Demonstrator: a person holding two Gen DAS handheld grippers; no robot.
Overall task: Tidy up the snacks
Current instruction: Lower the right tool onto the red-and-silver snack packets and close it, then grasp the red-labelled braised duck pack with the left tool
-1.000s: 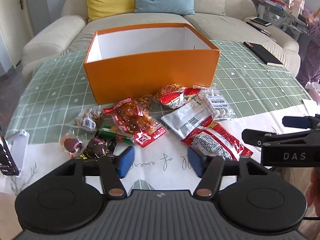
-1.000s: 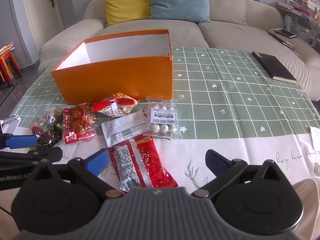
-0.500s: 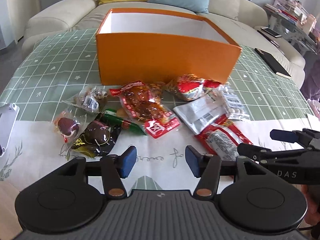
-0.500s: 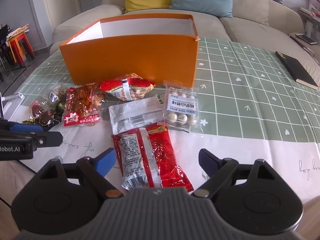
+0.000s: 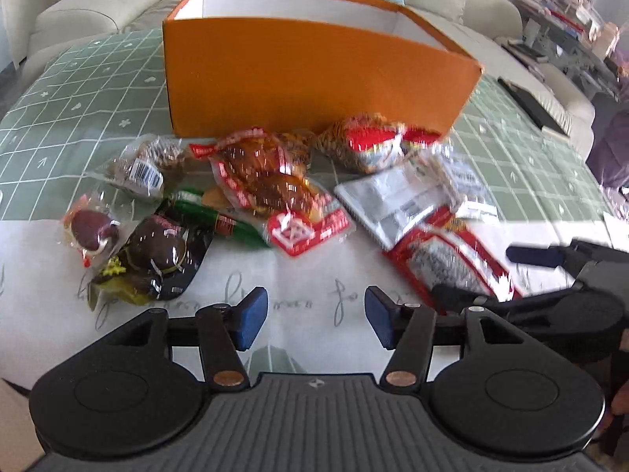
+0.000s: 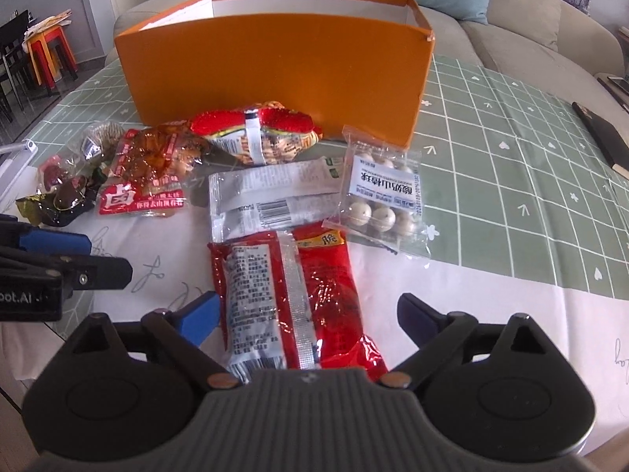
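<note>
A: Orange card, that box, open on top, at the far side of the table. Every snack lies in front of it.

B: Which ones touch it?

A: The red-and-yellow bag sits just at its front wall. Nearer than that, a silver pouch, with a clear pack of white balls to its right, below the box's right corner.

B: And the long red one?

A: The red packet lies nearest of all, straight out from the box, with its near end between the spread fingers of the right tool. That tool is wide and grips nothing.

B: The left side?

A: Left of the bag: a red meat pack, a green stick, a clear wrapped sweet, two dark egg packs. They crowd together, some overlapping.

B: The left tool?

A: Open too, empty, over bare white cloth in front of the heap, well short of the box.
</note>
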